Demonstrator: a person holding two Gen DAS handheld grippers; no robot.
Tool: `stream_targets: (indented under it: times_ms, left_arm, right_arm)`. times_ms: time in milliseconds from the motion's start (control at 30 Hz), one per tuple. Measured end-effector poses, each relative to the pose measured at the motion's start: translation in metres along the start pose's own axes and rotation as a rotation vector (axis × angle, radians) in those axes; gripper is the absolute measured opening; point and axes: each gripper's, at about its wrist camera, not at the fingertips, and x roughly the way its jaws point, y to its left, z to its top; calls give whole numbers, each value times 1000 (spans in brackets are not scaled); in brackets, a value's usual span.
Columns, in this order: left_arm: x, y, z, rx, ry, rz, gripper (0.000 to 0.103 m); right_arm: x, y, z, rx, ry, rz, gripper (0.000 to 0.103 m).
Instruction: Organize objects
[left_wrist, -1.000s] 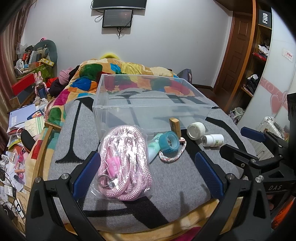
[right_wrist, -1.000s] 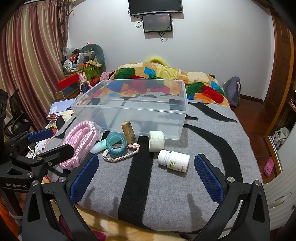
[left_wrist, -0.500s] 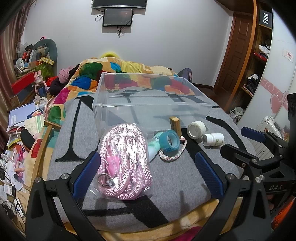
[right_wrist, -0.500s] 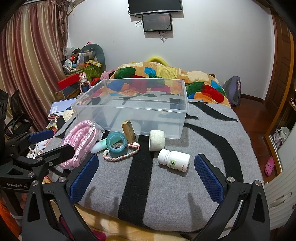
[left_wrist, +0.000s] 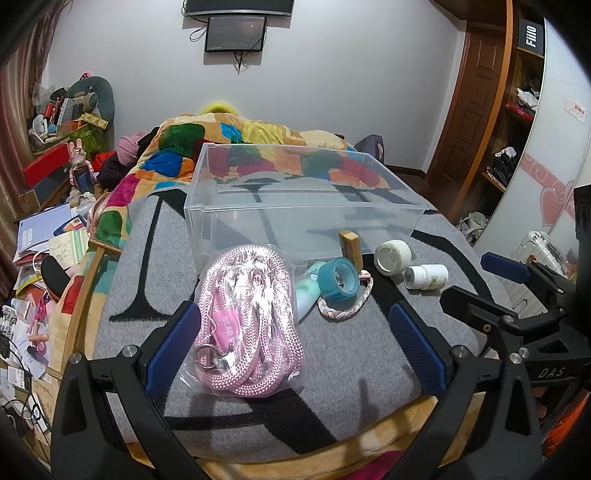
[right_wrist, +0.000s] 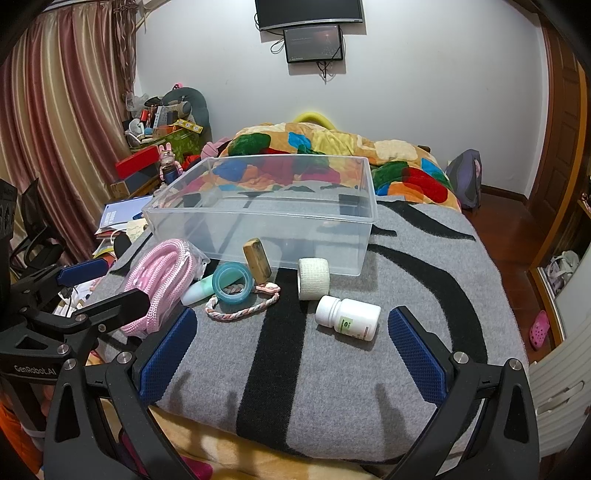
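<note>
A clear plastic bin (left_wrist: 295, 218) (right_wrist: 266, 221) stands empty on the grey blanket. In front of it lie a bagged pink rope (left_wrist: 247, 317) (right_wrist: 162, 280), a teal tape ring (left_wrist: 338, 278) (right_wrist: 233, 283), a mint tube (left_wrist: 307, 295), a braided cord (left_wrist: 343, 310) (right_wrist: 240, 310), a wooden block (left_wrist: 350, 245) (right_wrist: 256, 260), a white bandage roll (left_wrist: 392, 254) (right_wrist: 313, 277) and a white pill bottle (left_wrist: 426, 276) (right_wrist: 347, 317). My left gripper (left_wrist: 295, 347) is open, its fingers either side of the rope. My right gripper (right_wrist: 291, 354) is open and empty, just short of the bottle.
The grey and black blanket (right_wrist: 332, 369) covers the bed's foot, with a colourful quilt (right_wrist: 332, 155) behind the bin. Clutter and papers (left_wrist: 40, 240) lie on the floor to the left. A wardrobe and door (left_wrist: 480, 110) stand at the right.
Both grippers have moved slightly forward towards the objects. Nothing on the blanket has moved.
</note>
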Motion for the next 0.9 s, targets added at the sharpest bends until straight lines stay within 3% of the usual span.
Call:
stream_targets:
  times_ms: [567,900]
  left_arm:
    - [4,6,-1,-9,17,7,103]
    - [39,32,5,-29,137,34,103]
  right_arm:
    - [1,-1,-2,7,3,0,103]
    - [16,-19,-2,55,34,-83,103]
